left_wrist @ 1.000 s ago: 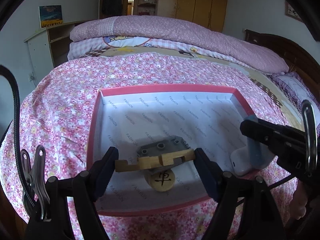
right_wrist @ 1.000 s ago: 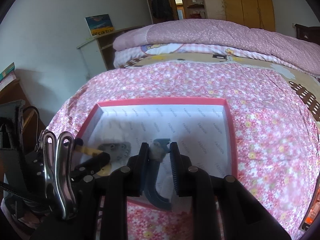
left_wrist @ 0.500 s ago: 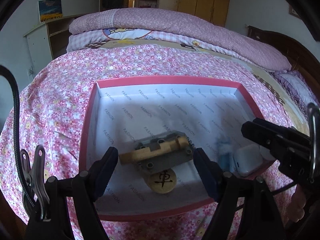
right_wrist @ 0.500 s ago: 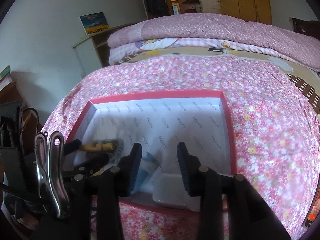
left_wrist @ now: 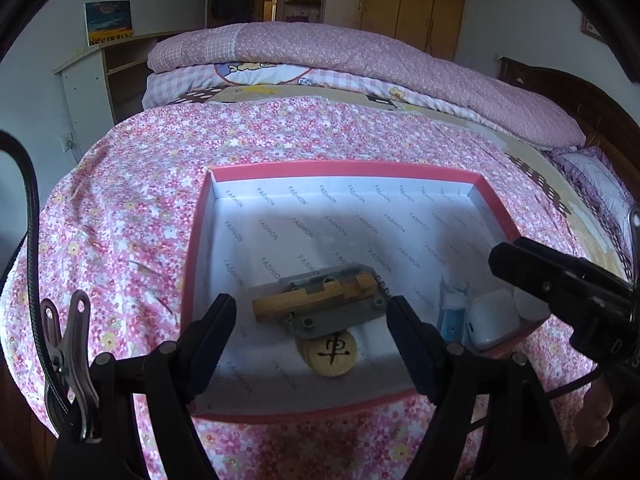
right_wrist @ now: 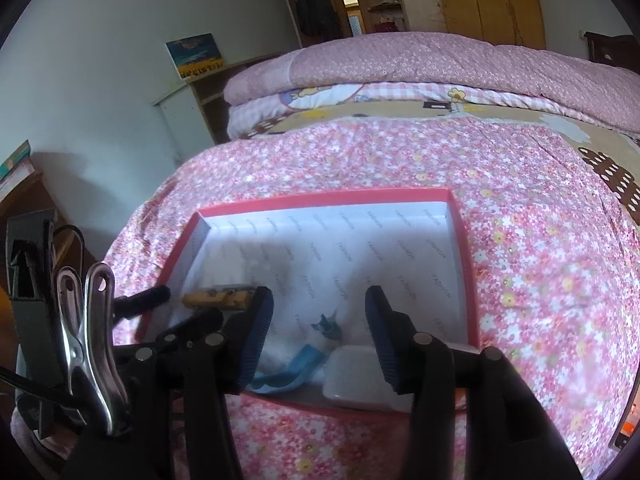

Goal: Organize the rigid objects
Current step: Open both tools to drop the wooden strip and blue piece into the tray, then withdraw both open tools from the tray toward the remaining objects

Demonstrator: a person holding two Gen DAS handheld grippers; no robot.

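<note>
Blue tool [right_wrist: 298, 364] dropped at box [left_wrist: 344, 169] 5 o'clock; my right fingers [right_wrist: 258, 328] just opened, left gripper [left_wrist: 310, 344] released; bed clear, task nearly done

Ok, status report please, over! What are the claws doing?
Left claw open over the wooden block. Right claw has just been opening, nothing gripped. Blue thing and white case lie in the pink box. Nothing in the way.
</note>
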